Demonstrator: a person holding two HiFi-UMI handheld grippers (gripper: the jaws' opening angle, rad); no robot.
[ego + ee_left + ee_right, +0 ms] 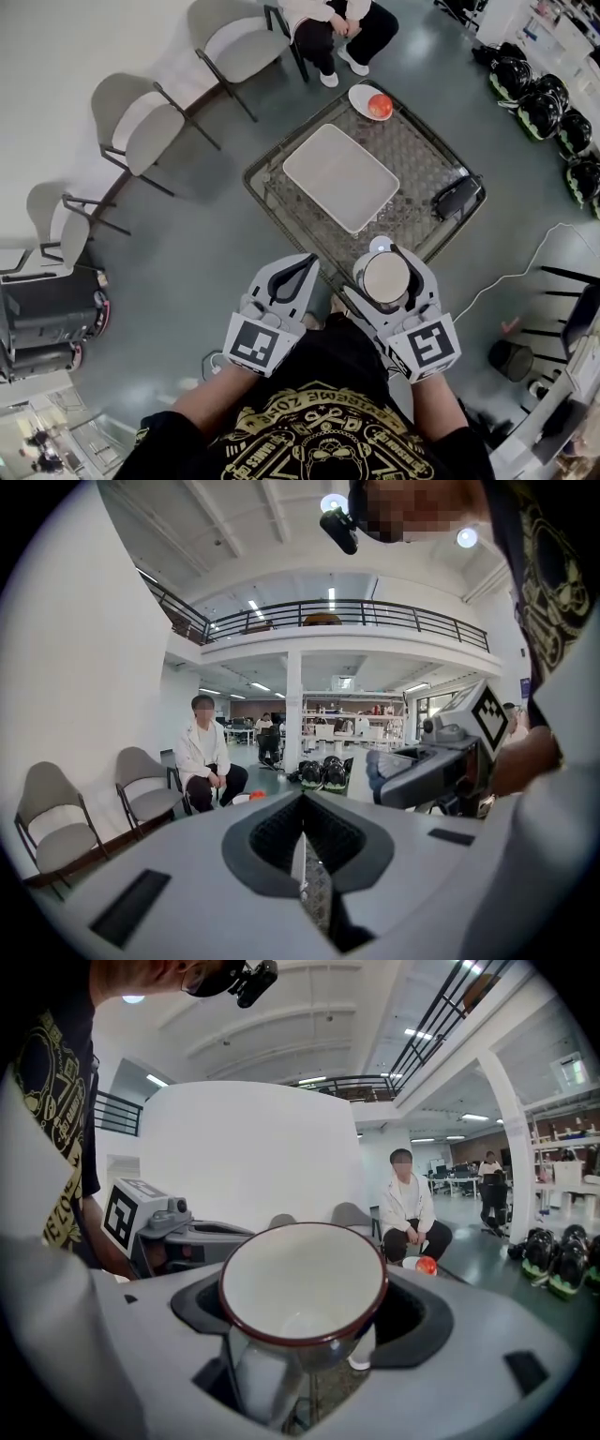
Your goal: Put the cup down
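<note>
Right gripper (385, 265): closes on a white cup (385, 278) with dark red rim, sides pinched between both jaws, mouth visible from above, in the air over the near edge of a mesh-topped table (427, 155). Left gripper (298, 269): closed up, grips nothing, level beside the right. Farther ahead of both, on the table: white tray (340, 176), plate (358, 93) bearing red fruit (380, 107), black pouch (457, 197) off to the right
</note>
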